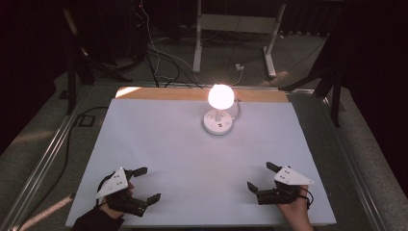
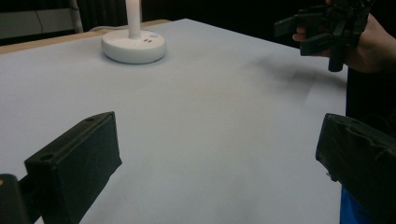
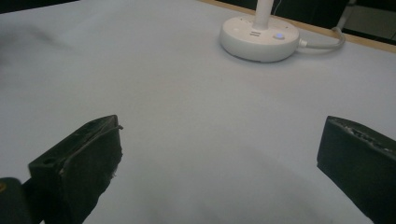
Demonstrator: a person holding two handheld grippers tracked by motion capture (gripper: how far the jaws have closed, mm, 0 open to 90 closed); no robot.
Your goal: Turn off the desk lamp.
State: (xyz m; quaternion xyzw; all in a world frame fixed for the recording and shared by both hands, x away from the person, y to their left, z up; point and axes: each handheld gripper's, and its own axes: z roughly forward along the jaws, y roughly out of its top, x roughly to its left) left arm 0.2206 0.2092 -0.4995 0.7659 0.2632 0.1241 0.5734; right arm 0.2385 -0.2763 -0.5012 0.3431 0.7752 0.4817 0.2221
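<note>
Lamp (image 1: 220,109) bulb detail lost in glare

Surface (image 1: 159,144): pale white-lavender sheet covering the top; a strip of bare wood (image 1: 159,93) shows along the far edge.

Lamp (image 1: 221,97): globe shade, lit and glowing, on a thin white stem rising from a round white base (image 1: 218,122). It stands near the far edge, right of centre. The base carries small markings and a faintly blue button (image 3: 279,35). A white cord (image 3: 324,45) leaves the base on the side towards the far edge.

Floor beyond the surface: loose dark and white cables (image 1: 159,57); the white legs of a frame (image 1: 235,29); dark stand legs at both sides.
</note>
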